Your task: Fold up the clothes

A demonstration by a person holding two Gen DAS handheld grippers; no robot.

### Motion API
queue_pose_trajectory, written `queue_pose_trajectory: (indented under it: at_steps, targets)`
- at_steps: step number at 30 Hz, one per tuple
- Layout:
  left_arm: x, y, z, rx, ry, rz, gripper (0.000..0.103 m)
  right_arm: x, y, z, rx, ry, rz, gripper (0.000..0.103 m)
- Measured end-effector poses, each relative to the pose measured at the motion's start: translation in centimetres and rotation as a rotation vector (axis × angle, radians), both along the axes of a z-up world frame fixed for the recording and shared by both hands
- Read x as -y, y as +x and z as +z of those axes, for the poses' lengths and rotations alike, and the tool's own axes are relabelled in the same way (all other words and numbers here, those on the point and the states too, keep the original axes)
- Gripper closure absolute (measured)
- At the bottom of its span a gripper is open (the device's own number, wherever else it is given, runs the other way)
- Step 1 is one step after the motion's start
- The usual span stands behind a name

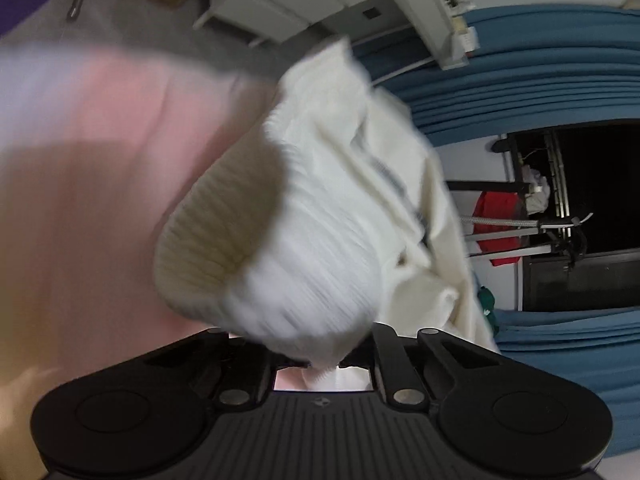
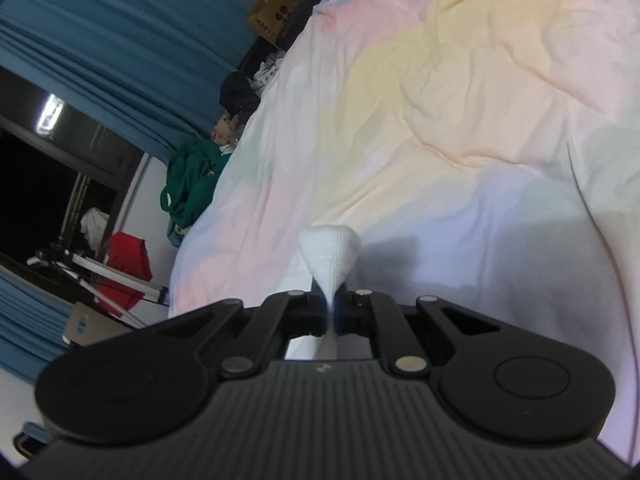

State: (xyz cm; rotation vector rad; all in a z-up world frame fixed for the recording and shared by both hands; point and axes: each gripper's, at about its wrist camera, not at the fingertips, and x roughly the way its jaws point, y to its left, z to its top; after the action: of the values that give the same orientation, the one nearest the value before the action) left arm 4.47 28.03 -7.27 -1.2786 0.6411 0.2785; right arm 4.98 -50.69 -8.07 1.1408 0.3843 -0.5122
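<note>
1. The right gripper [image 2: 333, 312] pinches a bunched bit of white knit garment [image 2: 330, 256] tight.
2. The left gripper [image 1: 320, 364] clamps the cream sweater [image 1: 320, 220] at its ribbed edge.
3. Both hang above the pastel bedspread [image 2: 460, 120]; blue curtains [image 1: 540, 80] stand behind.

Bed with wrinkled pastel pink-yellow-blue quilt [image 2: 460, 128]; crumpled green garment [image 2: 192, 184] at its far edge.

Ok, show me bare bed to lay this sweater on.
The pastel tie-dye bedspread lies bare ahead of the right gripper, which pinches the cream ribbed knit sweater. Its far edge is crowded: green garment, dark clothes pile, brown paper bag.
</note>
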Motion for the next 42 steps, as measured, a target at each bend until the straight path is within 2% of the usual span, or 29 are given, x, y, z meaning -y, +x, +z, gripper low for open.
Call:
queue_pose_trajectory:
  at_steps: [3, 6, 11, 16, 19, 23, 26, 28, 30, 32, 33, 35, 36, 38, 40, 42]
  targets:
    - [-2.3, -1.3, 3.3, 0.016, 0.108, -0.019, 0.095, 0.7, -0.9, -0.5, 0.006, 0.032, -0.031, 0.097]
    - [-4.7, -2.5, 5.1, -0.001, 0.128, -0.025, 0.096, 1.4, -2.1, -0.3, 0.035, 0.008, -0.074, 0.097]
    - [-8.1, -3.5, 6.7, -0.042, 0.124, -0.045, 0.096, 1.7, -4.3, 1.4, 0.075, -0.132, -0.165, 0.097]
    - [-10.5, -3.9, 5.7, -0.087, 0.108, -0.085, 0.096, 1.0, -5.5, 2.3, 0.017, -0.211, -0.247, 0.097]
    - [-11.1, -4.0, 3.7, -0.134, 0.132, -0.121, 0.096, 1.1, -5.8, 1.3, -0.081, -0.145, -0.272, 0.097]
    - [-12.0, -4.7, 1.4, -0.170, 0.106, -0.141, 0.095, 2.0, -5.4, -1.9, -0.266, -0.015, -0.242, 0.097]
    - [-12.2, -4.8, 0.5, -0.168, 0.099, -0.150, 0.095, 2.6, -5.4, -3.0, -0.277, 0.031, -0.246, 0.097]
    - [-12.1, -4.8, 0.5, -0.166, 0.106, -0.155, 0.095, 2.3, -4.7, -2.3, -0.272, -0.013, -0.250, 0.097]
    - [-12.0, -4.9, 0.5, -0.165, 0.120, -0.162, 0.095, 1.1, -3.8, -0.3, -0.198, -0.120, -0.231, 0.097]
    - [-11.7, -4.6, 0.5, -0.165, 0.125, -0.164, 0.095, -1.1, -2.3, 2.6, -0.100, -0.299, -0.126, 0.097]
    - [-11.6, -4.4, 0.5, -0.165, 0.124, -0.164, 0.095, -2.6, -1.3, 4.0, -0.047, -0.392, -0.035, 0.097]
    - [-11.2, -4.2, 0.3, -0.166, 0.121, -0.164, 0.095, -6.0, 0.3, 6.0, 0.051, -0.540, 0.188, 0.097]
    - [-11.0, -4.0, 0.2, -0.166, 0.120, -0.164, 0.095, -7.6, 1.1, 6.4, 0.081, -0.569, 0.317, 0.097]
    - [-10.8, -4.0, 0.2, -0.165, 0.123, -0.164, 0.095, -10.4, 2.6, 6.4, 0.091, -0.577, 0.558, 0.097]
    - [-10.6, -4.1, 0.3, -0.165, 0.128, -0.166, 0.095, -12.8, 3.7, 5.7, 0.043, -0.592, 0.759, 0.097]
    - [-10.4, -4.2, 0.4, -0.168, 0.136, -0.168, 0.095, -14.5, 4.2, 5.1, -0.024, -0.647, 0.877, 0.097]
